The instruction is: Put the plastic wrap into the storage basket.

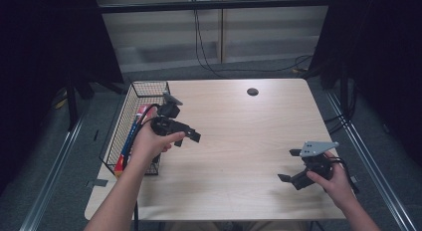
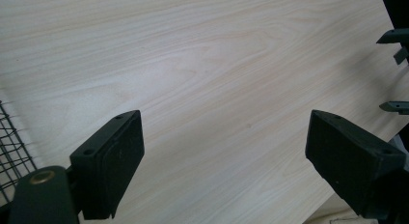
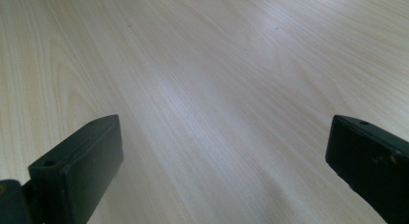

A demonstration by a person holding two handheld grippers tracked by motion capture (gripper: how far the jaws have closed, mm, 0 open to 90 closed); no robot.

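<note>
Both pairs of jaws stand wide apart with nothing between them. Along the left gripper (image 2: 224, 161) there is only pale wood grain between the two black pads, and the same goes for the right gripper (image 3: 224, 161), whose pads sit far out at either edge of its own view.

From the high view, the left gripper (image 1: 186, 136) hangs just beside the black wire mesh basket (image 1: 144, 87) at the left edge of the light wooden table (image 1: 239, 141); the right gripper (image 1: 291, 165) is well apart from it, near the front right corner.

The nearest things to work with lie inside that basket: a long red and blue packet or tube (image 1: 130, 139) stretched along its length (I cannot make out exactly what it is through the mesh). It looks light and slim, probably with a smooth, somewhat slippery wrapper, and possibly soft enough to give under a hard squeeze. I would take it across its narrow width, near the middle so it does not tip, coming down from above between the basket walls, since the wire sides leave little room from the side. A small dark round grommet (image 1: 253, 91) sits in the tabletop at the far side.
</note>
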